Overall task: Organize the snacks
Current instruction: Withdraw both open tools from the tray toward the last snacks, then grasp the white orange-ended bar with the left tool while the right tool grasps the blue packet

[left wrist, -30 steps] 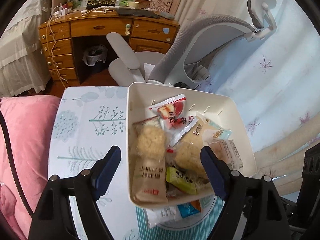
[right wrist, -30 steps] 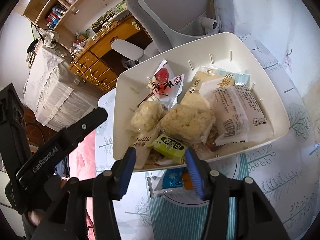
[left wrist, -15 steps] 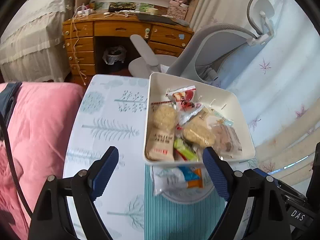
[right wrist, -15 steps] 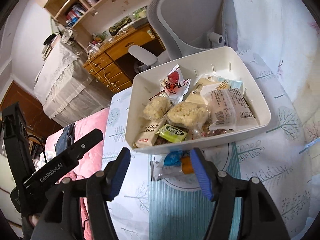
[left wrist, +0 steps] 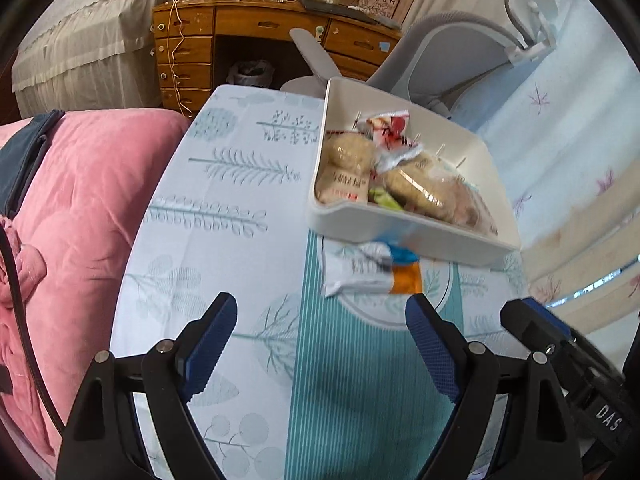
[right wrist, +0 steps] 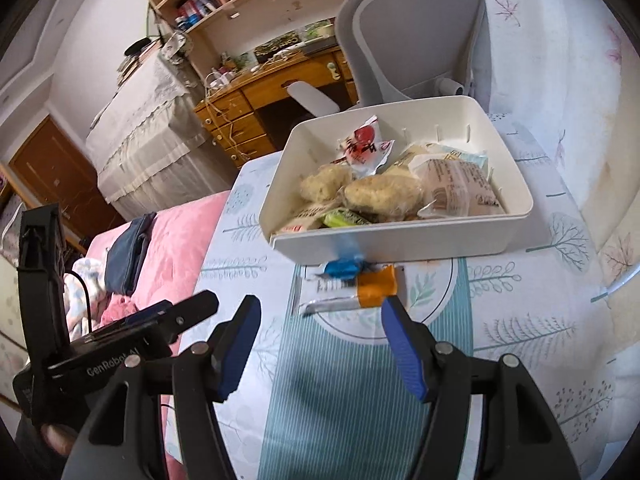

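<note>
A white bin (left wrist: 416, 236) (right wrist: 400, 240) stands on the patterned tablecloth and holds several wrapped snacks, among them a red-and-white packet (left wrist: 390, 132) (right wrist: 362, 146) and pale rice-cake packs (right wrist: 380, 194). A white, blue and orange snack packet (left wrist: 372, 270) (right wrist: 352, 284) lies on the cloth, part under the bin's near wall. My left gripper (left wrist: 322, 344) is open and empty, near side of that packet. My right gripper (right wrist: 320, 338) is open and empty, just short of the packet. The left gripper's body shows at lower left of the right wrist view (right wrist: 120, 356).
A pink quilt (left wrist: 80, 208) lies left of the table, with a dark blue pouch (right wrist: 130, 252) on it. A grey office chair (left wrist: 440, 48) (right wrist: 408, 40) stands behind the bin. A wooden desk (left wrist: 256, 40) stands farther back. The table edge curves at left.
Both grippers have pulled back from the bin toward the table's near side, so the bin looks smaller and farther. Both stay open and empty. The loose packet under the bin's edge is more exposed.
</note>
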The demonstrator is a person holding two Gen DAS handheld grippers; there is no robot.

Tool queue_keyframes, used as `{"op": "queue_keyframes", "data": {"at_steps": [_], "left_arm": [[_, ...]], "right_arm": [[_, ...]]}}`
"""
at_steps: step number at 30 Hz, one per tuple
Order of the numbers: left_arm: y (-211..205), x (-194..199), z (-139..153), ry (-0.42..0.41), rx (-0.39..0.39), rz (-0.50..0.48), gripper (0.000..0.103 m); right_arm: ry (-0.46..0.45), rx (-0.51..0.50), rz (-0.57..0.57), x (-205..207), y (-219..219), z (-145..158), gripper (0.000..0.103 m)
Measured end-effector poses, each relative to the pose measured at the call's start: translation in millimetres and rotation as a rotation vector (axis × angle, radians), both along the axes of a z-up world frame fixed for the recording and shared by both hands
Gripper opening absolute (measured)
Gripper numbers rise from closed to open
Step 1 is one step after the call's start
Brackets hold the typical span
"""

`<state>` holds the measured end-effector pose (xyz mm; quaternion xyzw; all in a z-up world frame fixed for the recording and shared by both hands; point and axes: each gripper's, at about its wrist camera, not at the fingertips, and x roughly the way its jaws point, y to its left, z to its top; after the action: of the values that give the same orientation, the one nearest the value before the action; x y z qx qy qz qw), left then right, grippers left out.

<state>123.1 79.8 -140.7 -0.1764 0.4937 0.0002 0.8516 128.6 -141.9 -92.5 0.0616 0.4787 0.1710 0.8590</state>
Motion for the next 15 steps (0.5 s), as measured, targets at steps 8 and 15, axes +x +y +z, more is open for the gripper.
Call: {"op": "queue_keyframes", "data": {"at_steps": [8,15], "left_arm": [[-5,-15,-19,-0.046,0.056,-0.081,0.085],[-7,-9,-26,-0.13,0.13,-0.241,0.085]], "right_arm": [[-0.057,-0.038,0.054,-10,7,-15,0.063],[-0.095,-0.067,0.062,-3,12,-26,0.063]]}}
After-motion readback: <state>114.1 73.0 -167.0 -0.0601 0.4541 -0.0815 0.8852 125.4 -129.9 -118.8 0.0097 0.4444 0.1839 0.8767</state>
